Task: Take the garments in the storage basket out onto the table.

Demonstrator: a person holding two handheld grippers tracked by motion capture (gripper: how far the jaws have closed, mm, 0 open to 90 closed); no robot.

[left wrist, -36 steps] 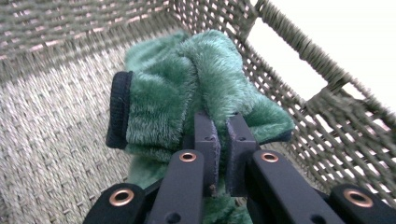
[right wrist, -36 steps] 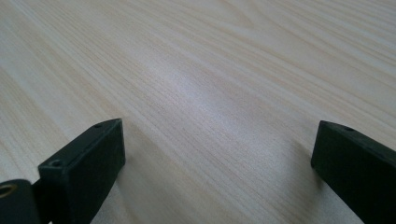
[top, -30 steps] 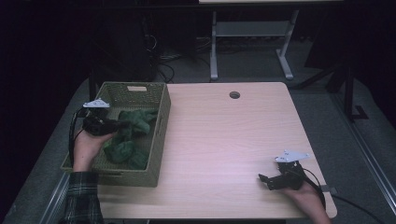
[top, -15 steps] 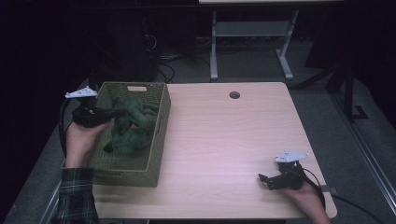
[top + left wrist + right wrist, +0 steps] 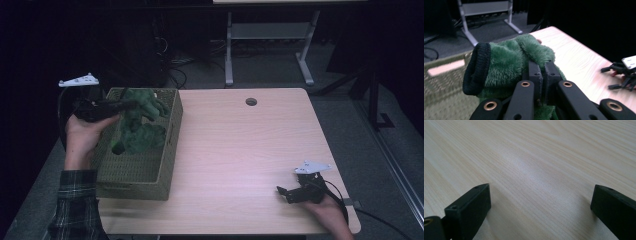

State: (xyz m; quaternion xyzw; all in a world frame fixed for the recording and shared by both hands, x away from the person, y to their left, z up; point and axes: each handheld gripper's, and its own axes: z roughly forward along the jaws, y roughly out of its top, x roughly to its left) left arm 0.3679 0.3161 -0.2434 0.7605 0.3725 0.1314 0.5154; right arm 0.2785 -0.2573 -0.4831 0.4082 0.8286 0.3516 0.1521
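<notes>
A green fuzzy garment with a black knit cuff hangs lifted above the woven basket. My left gripper is shut on it, jaws pinched into the fur. More green fabric trails down into the basket. My right gripper rests open on the wooden table at the front right, with bare wood between its jaws. In the left gripper view the right gripper appears far off on the tabletop.
The basket stands along the table's left edge. A round cable hole sits near the far edge. Behind the table a grey metal stand rises from the dark floor, with cables beside it.
My left gripper has risen out of the basket, moving up and away, pulling the green garment with it. The right gripper has stayed still on the table.
</notes>
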